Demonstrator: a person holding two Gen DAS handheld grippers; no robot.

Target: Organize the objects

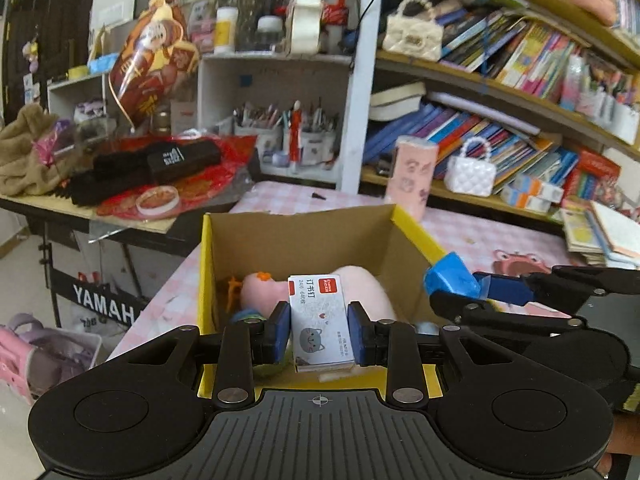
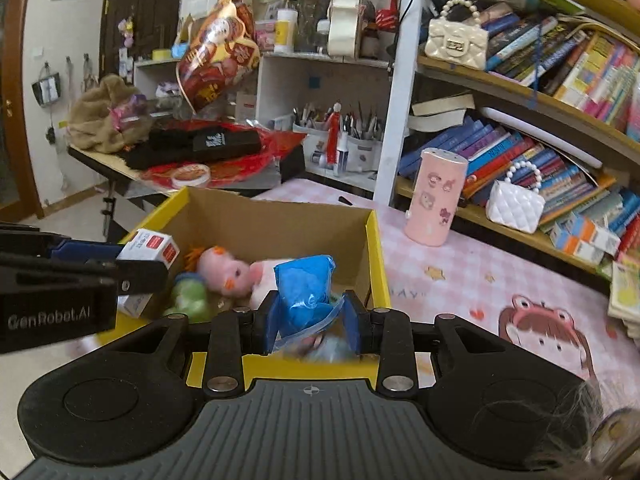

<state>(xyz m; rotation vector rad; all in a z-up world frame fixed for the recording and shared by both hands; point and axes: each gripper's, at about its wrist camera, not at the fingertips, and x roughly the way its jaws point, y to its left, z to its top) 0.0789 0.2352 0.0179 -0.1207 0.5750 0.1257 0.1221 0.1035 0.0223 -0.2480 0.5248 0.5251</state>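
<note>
Left hand-held gripper (image 1: pixel 319 330): blue pads closed onto a small white cardboard staple box with a red label and a grey cat print (image 1: pixel 319 322), gripped on both side faces and held upright over the near part of the open brown cardboard box with yellow outer walls (image 1: pixel 304 232). The same staple box (image 2: pixel 148 250) is seen from the right wrist view at the left rim of the cardboard box (image 2: pixel 276 220), with the left hand-held gripper (image 2: pixel 132 268) clamped around it.

Right hand-held gripper (image 2: pixel 311 322): pads closed onto a crumpled blue plastic bag (image 2: pixel 304 292), held at the near right of the cardboard box, above the interior. In the left wrist view the right hand-held gripper (image 1: pixel 460 292) and the blue bag (image 1: pixel 452 278) are seen just at the right yellow wall; contact with that wall cannot be told.

Inside the cardboard box: a pink plush pig with orange tuft (image 2: pixel 228 270) is lying on the floor of the box, with a green soft toy (image 2: pixel 190 296) just left of it, touching.

The cardboard box is set on a tabletop covered by a pink checked cloth (image 2: pixel 460 280). A pink cylindrical container with cartoon stickers (image 2: pixel 436 196) stands upright on the cloth, far right of the cardboard box, well apart from it. A white quilted handbag with a bead handle (image 2: pixel 516 200) sits on the low bookshelf behind it.
</note>
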